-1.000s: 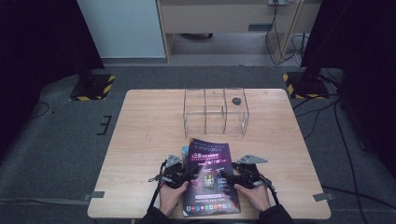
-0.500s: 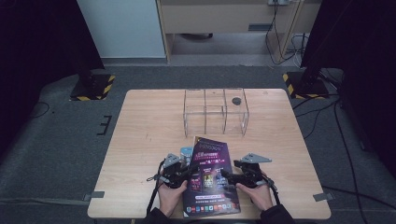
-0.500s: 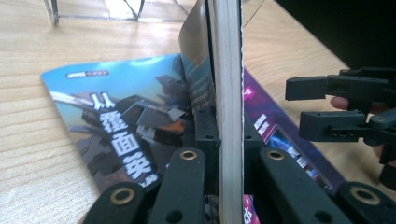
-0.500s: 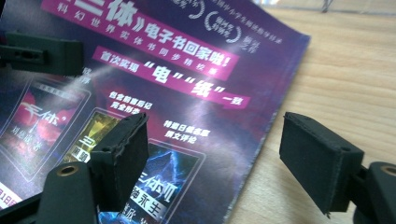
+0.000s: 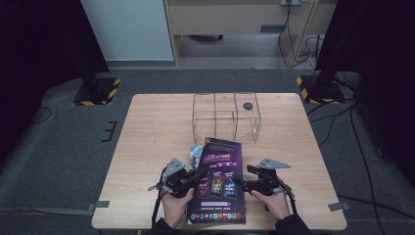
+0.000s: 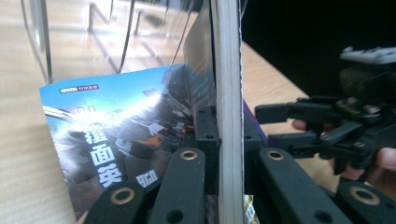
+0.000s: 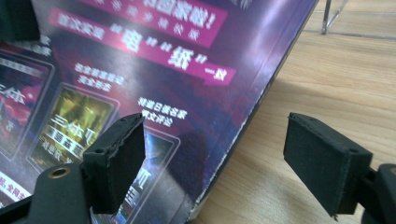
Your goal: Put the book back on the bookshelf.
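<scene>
A thick book with a purple cover [image 5: 220, 183] lies near the table's front edge, tilted up on its left side. My left gripper [image 5: 202, 173] is shut on its left edge; in the left gripper view the jaws clamp the pale page block [image 6: 229, 93]. Under the book lies a magazine with a blue cover [image 5: 195, 152] [image 6: 107, 121]. My right gripper [image 5: 243, 177] stands open at the book's right edge. In the right gripper view one pad [image 7: 119, 158] hangs over the purple cover [image 7: 140, 60] and the other pad [image 7: 322, 158] over bare wood.
A clear acrylic organizer [image 5: 225, 117] with upright dividers stands behind the book at the middle of the wooden table [image 5: 156, 137]. A small dark round thing [image 5: 248, 105] sits at its back right. Black stands and cables lie on the floor around the table.
The purple book has turned slightly and its far end has shifted a little away from the person. Both hands stay at its sides.
</scene>
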Demonstrator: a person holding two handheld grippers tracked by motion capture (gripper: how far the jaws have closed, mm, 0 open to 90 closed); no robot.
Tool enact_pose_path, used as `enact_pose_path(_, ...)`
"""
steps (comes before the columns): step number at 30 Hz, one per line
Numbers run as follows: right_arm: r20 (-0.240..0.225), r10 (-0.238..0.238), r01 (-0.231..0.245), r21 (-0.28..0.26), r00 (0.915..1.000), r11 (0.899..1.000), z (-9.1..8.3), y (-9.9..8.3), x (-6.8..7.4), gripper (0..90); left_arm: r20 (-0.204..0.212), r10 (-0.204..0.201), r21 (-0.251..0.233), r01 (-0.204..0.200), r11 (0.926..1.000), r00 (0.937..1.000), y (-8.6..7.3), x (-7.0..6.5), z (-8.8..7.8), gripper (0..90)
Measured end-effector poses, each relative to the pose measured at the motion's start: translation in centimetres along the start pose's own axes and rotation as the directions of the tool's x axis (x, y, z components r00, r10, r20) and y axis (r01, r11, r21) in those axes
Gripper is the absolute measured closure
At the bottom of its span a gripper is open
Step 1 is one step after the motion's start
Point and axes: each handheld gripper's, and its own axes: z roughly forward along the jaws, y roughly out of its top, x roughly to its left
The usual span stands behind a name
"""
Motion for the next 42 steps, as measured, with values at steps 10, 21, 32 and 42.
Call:
enact_pose_path(10, -0.078, -0.008, 0.006, -0.014, 0.9969, 1.0, 0.4, 0.2, 0.6, 20.3, 0.027, 0.03, -0.043, -0.029, 0.9986, 0.9992, 0.7, -0.8, -0.8, 83.8)
enact_pose_path(21, -0.173, 0.043, -0.044, -0.001, 0.9839, 0.999, 1.4, 0.1, 0.4, 21.6, 0.04, 0.047, -0.05, -0.045, 0.9977, 0.9981, 0.8, -1.2, -0.9, 83.8)
enact_pose_path(32, -0.233, 0.134, -0.121, 0.07, 0.9632, 0.99, 1.7, -0.1, 0.3, 42.1, 0.023, 0.058, -0.041, -0.057, 0.9975, 0.9981, 0.6, -1.0, -0.7, 83.7)
enact_pose_path(42, -0.298, 0.236, -0.221, 0.083, 0.9249, 0.972, 0.7, 0.3, 0.2, 74.7, -0.029, 0.046, -0.025, -0.047, 0.9986, 0.9985, 0.3, -0.1, -0.4, 83.6)
